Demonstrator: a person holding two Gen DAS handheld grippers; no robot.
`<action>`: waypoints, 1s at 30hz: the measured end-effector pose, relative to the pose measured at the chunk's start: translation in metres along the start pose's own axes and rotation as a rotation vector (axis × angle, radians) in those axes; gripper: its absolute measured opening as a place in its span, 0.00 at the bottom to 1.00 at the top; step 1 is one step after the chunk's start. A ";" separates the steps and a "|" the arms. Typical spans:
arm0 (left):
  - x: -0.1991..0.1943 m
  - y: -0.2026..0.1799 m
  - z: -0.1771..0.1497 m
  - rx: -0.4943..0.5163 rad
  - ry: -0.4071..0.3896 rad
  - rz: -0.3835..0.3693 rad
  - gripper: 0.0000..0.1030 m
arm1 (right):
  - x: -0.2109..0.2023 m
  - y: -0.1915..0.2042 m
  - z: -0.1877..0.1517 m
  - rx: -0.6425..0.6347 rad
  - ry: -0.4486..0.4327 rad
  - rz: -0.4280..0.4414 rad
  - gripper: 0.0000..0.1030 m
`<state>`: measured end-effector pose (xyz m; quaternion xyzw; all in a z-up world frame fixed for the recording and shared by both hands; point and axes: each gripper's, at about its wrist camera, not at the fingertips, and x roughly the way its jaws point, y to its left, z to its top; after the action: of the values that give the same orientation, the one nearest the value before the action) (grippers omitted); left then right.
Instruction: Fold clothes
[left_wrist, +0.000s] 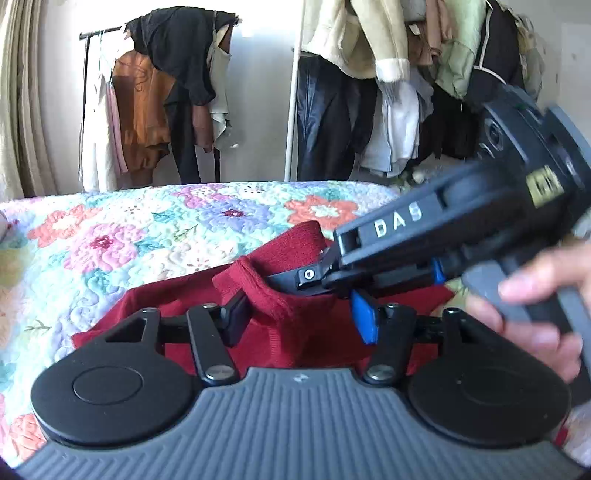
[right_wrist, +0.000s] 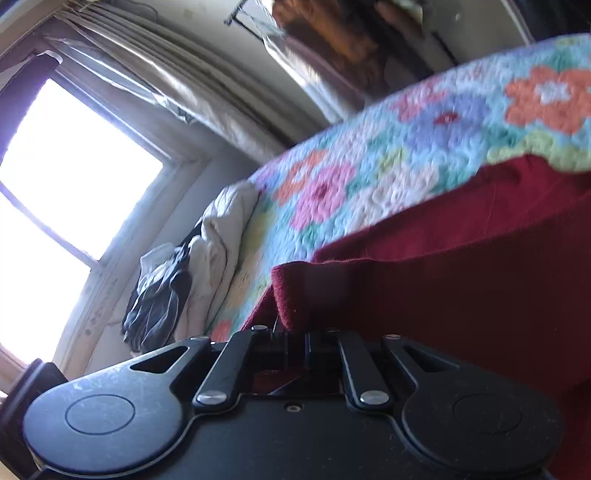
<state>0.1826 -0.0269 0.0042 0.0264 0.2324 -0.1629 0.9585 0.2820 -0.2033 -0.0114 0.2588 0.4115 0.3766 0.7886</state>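
A dark red knit garment (left_wrist: 147, 310) lies on the flowered quilt (left_wrist: 166, 229) with a raised fold near its middle. My left gripper (left_wrist: 300, 320) is open, its black finger and blue-padded finger on either side of that fold. From the right, a hand (left_wrist: 546, 295) holds my right gripper (left_wrist: 295, 281), whose tips reach into the fold. In the right wrist view the right gripper (right_wrist: 295, 339) is shut on the edge of the red garment (right_wrist: 461, 277), which fills the lower right above the quilt (right_wrist: 369, 177).
Past the bed's far edge stand two clothes racks (left_wrist: 166, 92) (left_wrist: 388, 74) full of hanging clothes. A curtain (left_wrist: 18, 110) hangs at the left. White bedding (right_wrist: 221, 240) and a dark cloth (right_wrist: 159, 295) lie by the bright window (right_wrist: 62, 177).
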 end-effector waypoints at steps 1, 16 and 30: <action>0.002 -0.001 -0.005 0.022 0.012 0.034 0.25 | -0.004 -0.002 0.003 0.006 -0.010 -0.011 0.24; -0.018 0.025 -0.014 0.092 -0.093 0.358 0.13 | -0.120 -0.090 0.012 0.178 -0.309 -0.375 0.51; -0.007 0.081 -0.022 -0.135 0.226 0.322 0.18 | -0.030 -0.100 0.015 -0.053 -0.112 -0.754 0.12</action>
<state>0.1930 0.0543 -0.0138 0.0171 0.3415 0.0124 0.9396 0.3216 -0.2875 -0.0613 0.0891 0.4242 0.0557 0.8995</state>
